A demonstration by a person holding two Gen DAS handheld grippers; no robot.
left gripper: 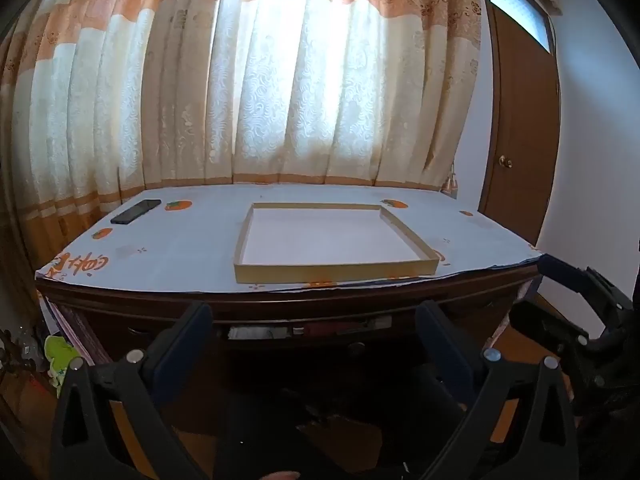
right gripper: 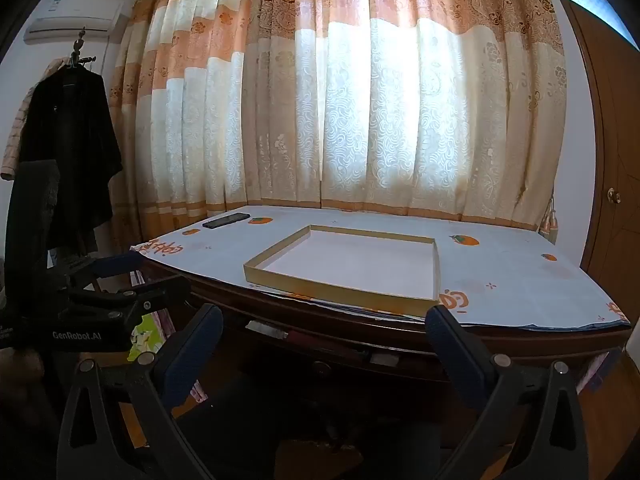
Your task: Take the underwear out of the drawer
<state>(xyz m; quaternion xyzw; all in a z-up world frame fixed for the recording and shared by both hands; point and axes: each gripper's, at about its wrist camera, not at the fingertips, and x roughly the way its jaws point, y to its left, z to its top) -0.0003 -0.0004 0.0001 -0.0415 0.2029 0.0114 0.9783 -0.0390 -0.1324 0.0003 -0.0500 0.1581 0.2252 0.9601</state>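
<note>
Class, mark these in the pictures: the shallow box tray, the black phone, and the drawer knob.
shallow box tray (left gripper: 332, 273): left wrist view, near wall.
black phone (right gripper: 225, 220): right wrist view, middle of its top face.
drawer knob (left gripper: 355, 347): left wrist view, its front.

Both wrist views facing table

curtain: cream and peach-orange bands with lace-like swirls and brown flower motifs, far ahead of both grippers
table cover: pale blue-white, printed with orange persimmons and orange characters, ahead of the fingers
shallow box: tan-gold rim, white inside, straight ahead
phone: black, ahead to the left
desk: dark reddish-brown wood, just ahead of the fingertips
door: brown, far right
coat: black, far left of the right gripper
gripper fingers: black with dark blue pads
</note>
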